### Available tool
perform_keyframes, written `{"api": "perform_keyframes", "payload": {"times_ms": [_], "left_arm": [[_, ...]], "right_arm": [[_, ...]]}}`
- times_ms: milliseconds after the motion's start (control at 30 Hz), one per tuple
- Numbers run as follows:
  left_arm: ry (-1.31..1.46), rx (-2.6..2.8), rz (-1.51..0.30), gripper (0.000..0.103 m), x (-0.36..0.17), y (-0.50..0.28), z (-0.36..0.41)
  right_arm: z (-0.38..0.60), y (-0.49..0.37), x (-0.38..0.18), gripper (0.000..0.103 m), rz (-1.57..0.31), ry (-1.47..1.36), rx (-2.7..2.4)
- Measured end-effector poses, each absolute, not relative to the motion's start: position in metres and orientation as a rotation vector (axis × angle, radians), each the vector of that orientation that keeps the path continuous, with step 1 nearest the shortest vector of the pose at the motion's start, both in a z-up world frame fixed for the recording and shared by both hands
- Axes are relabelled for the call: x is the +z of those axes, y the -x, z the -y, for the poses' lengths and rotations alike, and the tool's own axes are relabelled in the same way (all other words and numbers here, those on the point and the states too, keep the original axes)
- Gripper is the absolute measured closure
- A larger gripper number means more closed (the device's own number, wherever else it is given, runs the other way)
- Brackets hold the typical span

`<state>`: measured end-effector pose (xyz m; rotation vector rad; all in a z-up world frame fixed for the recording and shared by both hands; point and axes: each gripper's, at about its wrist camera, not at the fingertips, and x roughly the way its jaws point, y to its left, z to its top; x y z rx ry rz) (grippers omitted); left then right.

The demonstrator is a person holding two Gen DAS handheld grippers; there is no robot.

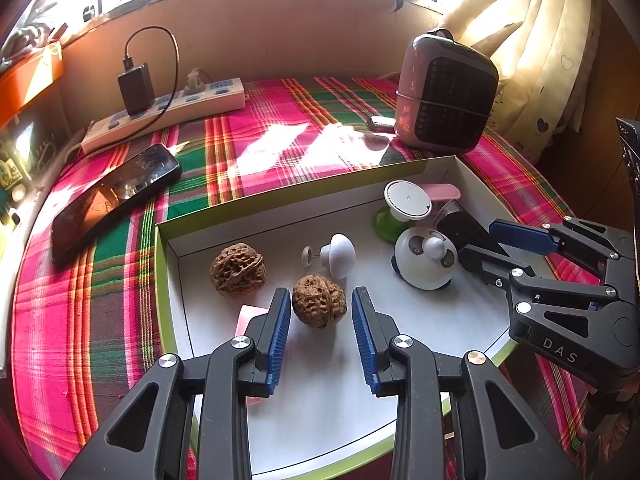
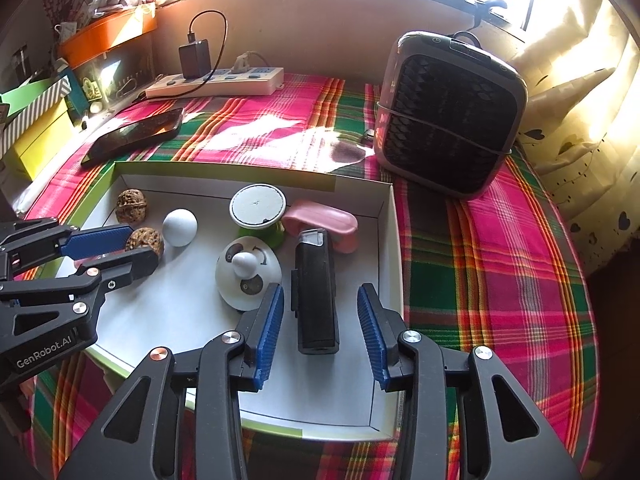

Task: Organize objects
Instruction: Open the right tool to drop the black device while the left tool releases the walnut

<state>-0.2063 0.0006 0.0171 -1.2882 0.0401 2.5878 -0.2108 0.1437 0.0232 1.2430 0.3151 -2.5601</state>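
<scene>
Reading the printed lettering first, we find "GenRobot.AI" on the body of our left tongs point(image 2: 120, 246) and "DAS" on our right tongs point(image 1: 486, 250). Both tongs are spread wide and grip nothing. A shallow white box with a green rim point(image 1: 168, 276) sits on a plaid-covered table point(image 1: 280, 128). Inside the box, one walnut point(image 1: 319, 300) lies between the left fingers, untouched, and a second walnut point(image 1: 238, 271) sits just beyond it. A black rectangular device point(image 2: 315, 292) lies between the right fingers. Beside it are a panda-faced white dome point(image 2: 248, 276), a white knob point(image 2: 180, 227), a green-based round disc point(image 2: 258, 205) and a pink piece point(image 2: 324, 222).
</scene>
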Motion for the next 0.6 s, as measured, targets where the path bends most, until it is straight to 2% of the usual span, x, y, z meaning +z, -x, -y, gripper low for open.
{"api": "perform_keyframes", "payload": {"times_ms": [600], "left_arm": [[1.269, 2.622, -0.055, 0.072, 0.026, 0.192, 0.002]], "right_arm": [[-0.147, 0.197, 0.031, 0.056, -0.288, -1.209, -2.588]]}}
